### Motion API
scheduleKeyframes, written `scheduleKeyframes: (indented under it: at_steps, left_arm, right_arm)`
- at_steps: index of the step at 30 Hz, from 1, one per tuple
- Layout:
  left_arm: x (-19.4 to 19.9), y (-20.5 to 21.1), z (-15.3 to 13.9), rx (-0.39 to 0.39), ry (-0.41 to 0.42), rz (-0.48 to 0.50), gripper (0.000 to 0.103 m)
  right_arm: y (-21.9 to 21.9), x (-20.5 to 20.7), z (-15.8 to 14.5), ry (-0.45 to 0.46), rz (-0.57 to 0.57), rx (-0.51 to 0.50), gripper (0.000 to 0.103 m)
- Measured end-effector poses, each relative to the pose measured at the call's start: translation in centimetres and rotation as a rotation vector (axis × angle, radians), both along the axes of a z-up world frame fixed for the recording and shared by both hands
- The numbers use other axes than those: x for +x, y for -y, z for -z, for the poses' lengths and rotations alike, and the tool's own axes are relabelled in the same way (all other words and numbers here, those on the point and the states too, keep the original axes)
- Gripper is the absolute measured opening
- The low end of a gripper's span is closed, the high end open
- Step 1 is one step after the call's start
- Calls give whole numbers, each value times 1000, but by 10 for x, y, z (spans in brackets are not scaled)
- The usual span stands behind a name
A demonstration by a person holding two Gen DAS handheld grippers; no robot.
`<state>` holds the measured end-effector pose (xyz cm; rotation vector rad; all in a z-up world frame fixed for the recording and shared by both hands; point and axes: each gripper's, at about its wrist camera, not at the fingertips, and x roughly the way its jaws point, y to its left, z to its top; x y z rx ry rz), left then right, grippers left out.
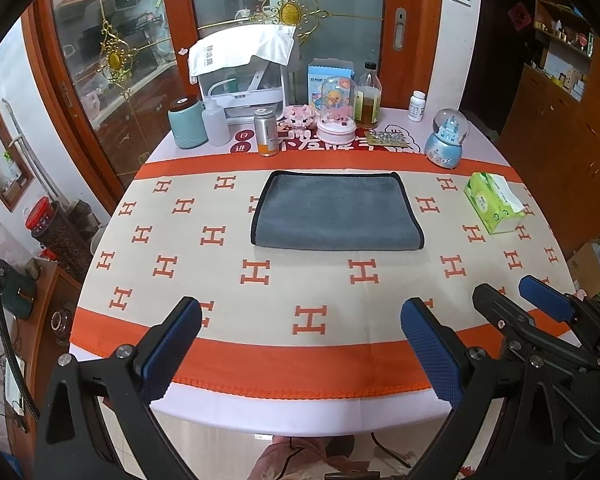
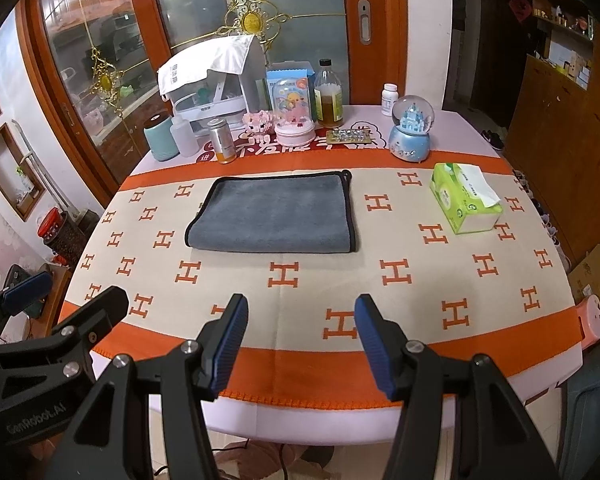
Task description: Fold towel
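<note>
A grey towel with a black hem lies flat as a rectangle on the patterned tablecloth, past the table's middle; it also shows in the right wrist view. My left gripper is open and empty, held above the table's near edge, well short of the towel. My right gripper is open and empty too, also at the near edge. The right gripper shows at the right of the left wrist view, and the left gripper shows at the left of the right wrist view.
A green tissue box lies right of the towel. Along the table's far edge stand a snow globe, bottles, a silver can, a teal jar and a white appliance. The orange-bordered cloth covers the table.
</note>
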<state>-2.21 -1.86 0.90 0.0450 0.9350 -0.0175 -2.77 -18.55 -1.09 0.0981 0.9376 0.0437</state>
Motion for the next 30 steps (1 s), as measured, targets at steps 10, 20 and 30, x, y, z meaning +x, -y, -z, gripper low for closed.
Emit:
scheduleKeyframes:
  at_steps: [10,20,30]
  left_arm:
    - [5,6,-2,-7,6,13,99]
    - [14,6,0,-12,-1,24,99]
    - [17,3,2,-15,-6,25,99]
  right_arm:
    - [4,0,-4,11,13,-11,56]
    - [6,5,-3,11,26,-16,56]
    - [6,8,-3,14,27,-18,56]
